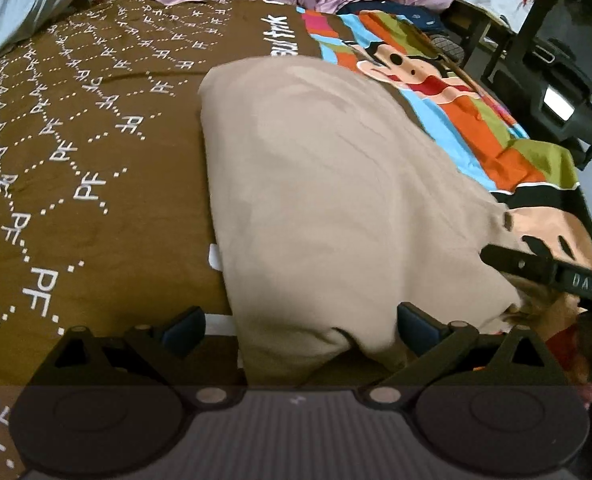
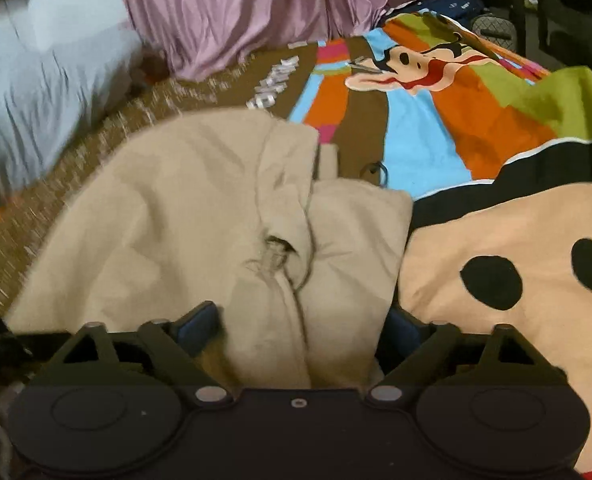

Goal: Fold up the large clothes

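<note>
My left gripper stands with jaws spread wide; the beige garment lies between and ahead of its fingers, which are not pressing on it. My right gripper is likewise released, jaws wide, a bunched fold of the same beige garment rising between them. The garment rests on the patterned bedspread, brown ground to the left of both tools, cartoon print to the right. Ahead of both, a mauve cloth lies heaped; a pale blue pillow sits ahead-left.
</note>
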`<state>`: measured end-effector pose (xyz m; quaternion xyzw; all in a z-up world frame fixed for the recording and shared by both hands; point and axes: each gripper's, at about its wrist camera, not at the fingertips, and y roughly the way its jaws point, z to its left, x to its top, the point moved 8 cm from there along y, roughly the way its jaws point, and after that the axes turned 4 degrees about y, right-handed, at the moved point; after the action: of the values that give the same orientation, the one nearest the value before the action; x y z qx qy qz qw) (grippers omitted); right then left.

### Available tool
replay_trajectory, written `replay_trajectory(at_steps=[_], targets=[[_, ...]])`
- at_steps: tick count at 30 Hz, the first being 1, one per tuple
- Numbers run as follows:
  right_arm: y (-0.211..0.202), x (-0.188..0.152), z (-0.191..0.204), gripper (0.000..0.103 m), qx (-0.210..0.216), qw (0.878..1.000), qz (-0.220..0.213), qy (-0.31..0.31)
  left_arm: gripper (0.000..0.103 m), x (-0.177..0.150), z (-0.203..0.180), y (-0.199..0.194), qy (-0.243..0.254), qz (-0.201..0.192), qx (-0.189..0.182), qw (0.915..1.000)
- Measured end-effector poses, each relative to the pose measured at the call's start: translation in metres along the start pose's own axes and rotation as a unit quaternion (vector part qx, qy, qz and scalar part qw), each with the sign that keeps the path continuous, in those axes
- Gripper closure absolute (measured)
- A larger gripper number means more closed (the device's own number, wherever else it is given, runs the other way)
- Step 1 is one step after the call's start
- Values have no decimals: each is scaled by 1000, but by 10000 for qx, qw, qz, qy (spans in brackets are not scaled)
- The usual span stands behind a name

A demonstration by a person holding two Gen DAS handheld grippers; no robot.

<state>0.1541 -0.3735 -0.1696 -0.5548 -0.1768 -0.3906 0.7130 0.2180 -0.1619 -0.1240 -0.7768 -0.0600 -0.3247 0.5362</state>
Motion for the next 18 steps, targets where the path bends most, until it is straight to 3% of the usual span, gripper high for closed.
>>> replay_trajectory(at_steps=[3, 8, 12, 14, 18], targets=[[-6, 7, -14, 14, 332, 9970, -105, 687, 2, 8, -1, -9, 53, -122, -223, 9997], [-2, 24, -35, 14, 688, 9837, -251, 1645, 1, 32, 1, -22, -90, -729, -566, 9957], [7, 30, -30, 18, 575, 9887, -297, 1352, 1, 68, 21, -5, -484, -705, -72, 9963], [8, 27, -27, 22, 511, 9911, -263, 1204, 1, 83, 30, 8, -680, -604, 5, 9959], [12, 25, -26, 27, 534, 9919, -217, 1134, 2, 92, 36, 36, -538, -257, 136, 9981]])
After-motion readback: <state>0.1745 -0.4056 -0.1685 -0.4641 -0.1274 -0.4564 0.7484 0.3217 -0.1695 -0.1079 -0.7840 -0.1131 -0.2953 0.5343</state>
